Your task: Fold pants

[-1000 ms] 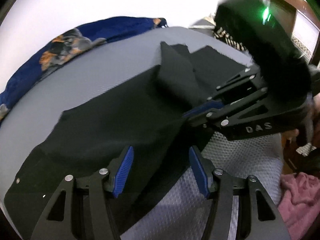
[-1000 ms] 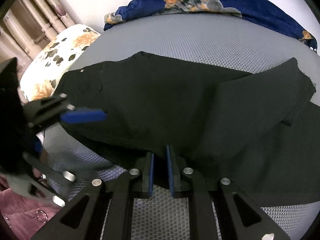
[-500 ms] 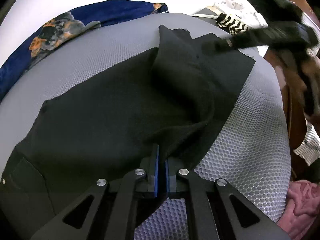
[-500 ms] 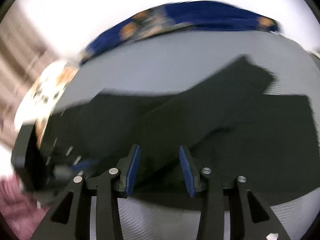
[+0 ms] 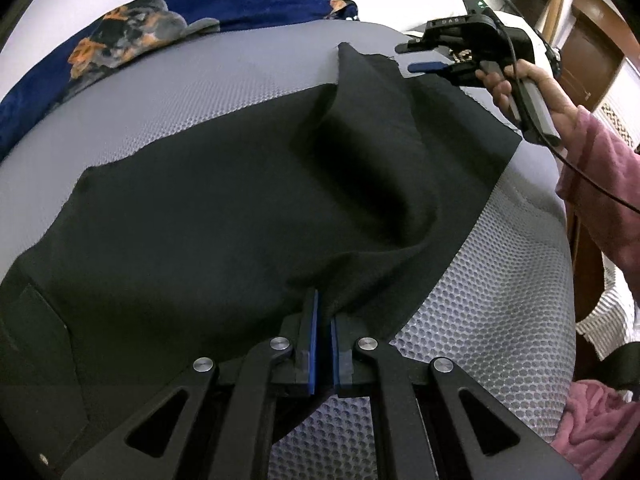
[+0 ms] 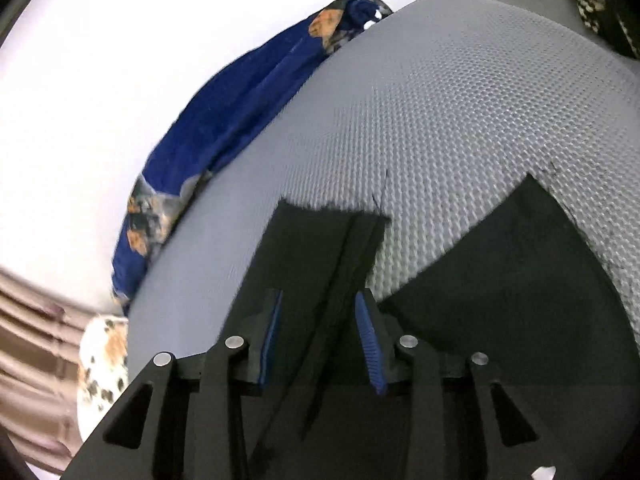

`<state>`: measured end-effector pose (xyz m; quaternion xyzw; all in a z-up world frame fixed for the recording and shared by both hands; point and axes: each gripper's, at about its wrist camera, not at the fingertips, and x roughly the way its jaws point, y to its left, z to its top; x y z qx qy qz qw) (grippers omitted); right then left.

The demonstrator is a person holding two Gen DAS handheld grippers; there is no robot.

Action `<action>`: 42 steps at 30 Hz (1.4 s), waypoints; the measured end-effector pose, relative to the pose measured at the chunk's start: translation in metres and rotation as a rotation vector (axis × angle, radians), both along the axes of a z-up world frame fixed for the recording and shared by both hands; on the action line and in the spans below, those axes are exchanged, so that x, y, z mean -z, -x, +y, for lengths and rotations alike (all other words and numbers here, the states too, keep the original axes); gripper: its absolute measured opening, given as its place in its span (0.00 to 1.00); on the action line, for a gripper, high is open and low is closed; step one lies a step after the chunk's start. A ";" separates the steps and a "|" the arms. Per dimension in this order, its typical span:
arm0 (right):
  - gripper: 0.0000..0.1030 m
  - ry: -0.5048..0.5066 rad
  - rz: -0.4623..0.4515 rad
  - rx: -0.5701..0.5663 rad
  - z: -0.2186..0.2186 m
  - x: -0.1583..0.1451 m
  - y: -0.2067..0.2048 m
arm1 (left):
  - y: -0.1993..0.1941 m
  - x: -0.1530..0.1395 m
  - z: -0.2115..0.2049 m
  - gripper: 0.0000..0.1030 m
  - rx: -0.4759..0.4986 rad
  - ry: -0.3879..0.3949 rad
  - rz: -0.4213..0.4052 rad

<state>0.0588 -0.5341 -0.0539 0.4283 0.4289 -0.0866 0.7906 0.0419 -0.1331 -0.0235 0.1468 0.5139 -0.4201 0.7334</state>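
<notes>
One pair of black pants (image 5: 208, 208) lies spread on the grey mesh mattress (image 5: 480, 320), two leg ends reaching its far side. The left gripper (image 5: 323, 312) is clamped on a raised fabric fold at the near edge. The right gripper (image 6: 318, 320), fingers apart, hovers over one leg hem (image 6: 320, 220); bare mattress lies beyond, bordered by one blue blanket (image 6: 240, 120).

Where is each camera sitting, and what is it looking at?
Left wrist view: rides the left gripper, looking across the black pants it pinches on the grey mat; the right gripper and right hand show.
Right wrist view: rides the open right gripper, looking over the pants' leg ends.
Both show pants, mat and the blue blanket.
</notes>
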 end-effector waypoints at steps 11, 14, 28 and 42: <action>0.18 -0.051 0.059 0.057 -0.021 0.025 -0.033 | -0.003 0.004 -0.002 0.05 -0.004 -0.007 0.020; 0.17 -0.045 0.056 0.067 -0.029 0.029 -0.041 | -0.005 0.005 -0.001 0.05 -0.009 -0.003 0.029; 0.03 0.083 -0.057 0.103 -0.030 -0.037 0.002 | -0.004 0.003 0.000 0.05 -0.009 0.003 0.024; 0.03 0.262 0.242 0.328 -0.037 -0.013 0.184 | 0.012 0.000 -0.014 0.05 0.092 -0.044 -0.048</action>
